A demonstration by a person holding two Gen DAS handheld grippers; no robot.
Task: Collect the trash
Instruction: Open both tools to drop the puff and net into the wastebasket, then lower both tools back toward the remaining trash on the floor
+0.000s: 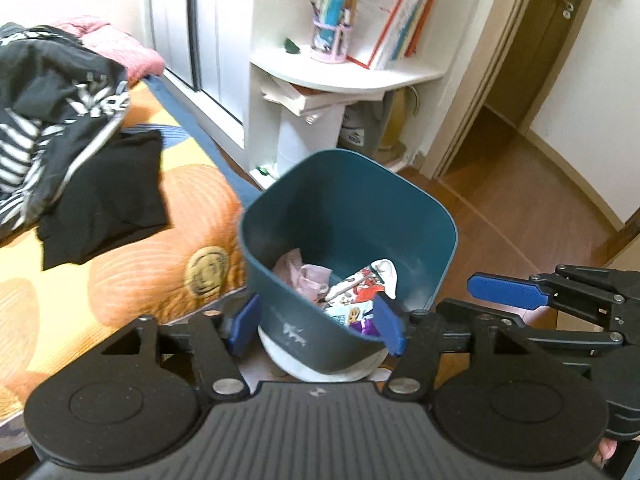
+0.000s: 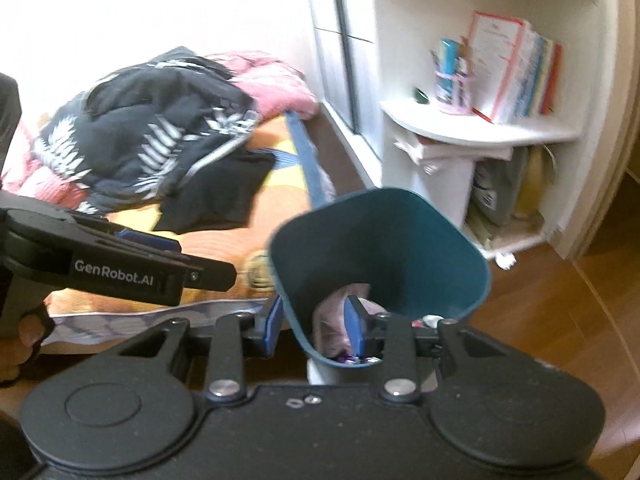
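Left tongs (image 1: 316, 326): black body, blue ribbed pads, silver screws; right tongs (image 2: 316, 326) alike; "GenRobot.AI" marking.

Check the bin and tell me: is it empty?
No: in the left wrist view the teal bin already holds crumpled pink paper and a colourful printed wrapper at its bottom.

Bright light is washing out the wall (image 2: 160, 8) to plain white. The books (image 2: 520, 76) are looking smeary and blurred. Straight edges are bending near the dark corners.
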